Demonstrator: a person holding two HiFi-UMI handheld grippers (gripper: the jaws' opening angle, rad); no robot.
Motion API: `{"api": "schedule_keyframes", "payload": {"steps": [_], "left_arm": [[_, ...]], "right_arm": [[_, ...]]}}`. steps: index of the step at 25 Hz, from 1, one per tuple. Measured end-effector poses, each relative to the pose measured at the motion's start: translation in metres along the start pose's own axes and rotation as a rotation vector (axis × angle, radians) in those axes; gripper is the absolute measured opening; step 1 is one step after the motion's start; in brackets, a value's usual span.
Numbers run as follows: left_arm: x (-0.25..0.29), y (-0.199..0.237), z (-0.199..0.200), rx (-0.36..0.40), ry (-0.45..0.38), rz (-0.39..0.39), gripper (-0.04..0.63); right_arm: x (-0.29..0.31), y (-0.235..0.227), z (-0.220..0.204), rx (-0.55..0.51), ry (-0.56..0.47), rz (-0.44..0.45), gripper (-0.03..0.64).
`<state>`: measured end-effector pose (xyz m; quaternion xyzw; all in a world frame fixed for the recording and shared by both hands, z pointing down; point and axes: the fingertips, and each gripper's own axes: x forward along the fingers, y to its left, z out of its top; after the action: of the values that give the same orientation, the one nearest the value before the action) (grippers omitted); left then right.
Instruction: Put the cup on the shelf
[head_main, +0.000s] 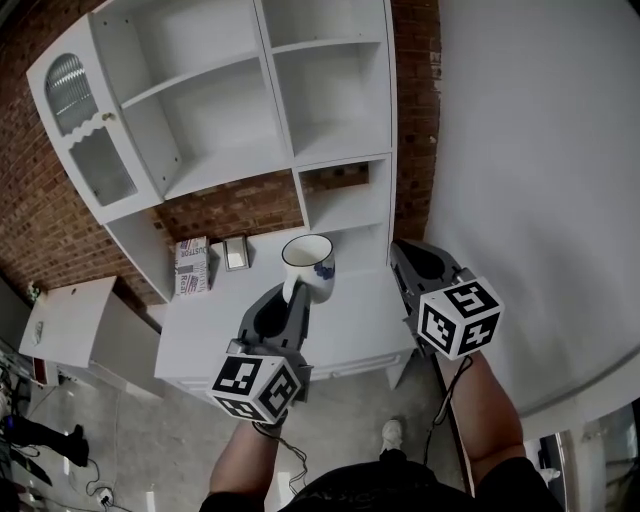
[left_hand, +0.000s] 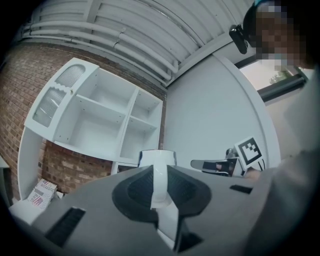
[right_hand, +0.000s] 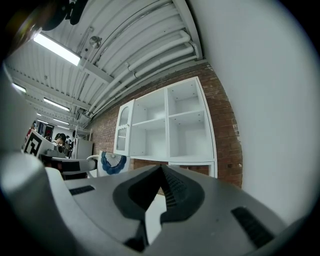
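Head view: the left gripper (head_main: 292, 292) holds the one white mug (head_main: 310, 262) by its handle, mid-air at centre, with the one white shelf unit (head_main: 335, 150) at twelve o'clock.

Left gripper view: its jaws pinch the handle.

Right gripper view: the right gripper (right_hand: 161, 169) is closed and empty.

This looks like the carrying step. Next, the mug needs lifting into an open compartment.

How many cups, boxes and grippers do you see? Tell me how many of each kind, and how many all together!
cup: 1
box: 1
grippers: 2, the left gripper and the right gripper
total: 4
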<state>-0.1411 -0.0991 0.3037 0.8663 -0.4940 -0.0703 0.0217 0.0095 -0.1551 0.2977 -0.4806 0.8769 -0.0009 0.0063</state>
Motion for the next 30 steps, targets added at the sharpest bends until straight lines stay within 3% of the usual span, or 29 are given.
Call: {"api": "schedule_keyframes", "payload": {"steps": [19, 30], "left_arm": [[0.115, 0.039, -0.008, 0.013, 0.008, 0.071, 0.052], [0.185, 0.04, -0.014, 0.018, -0.018, 0.117, 0.052]], "right_arm": [[0.102, -0.09, -0.004, 0.022, 0.008, 0.073, 0.0], [0.14, -0.146, -0.006, 0.018, 0.011, 0.126, 0.0]]}}
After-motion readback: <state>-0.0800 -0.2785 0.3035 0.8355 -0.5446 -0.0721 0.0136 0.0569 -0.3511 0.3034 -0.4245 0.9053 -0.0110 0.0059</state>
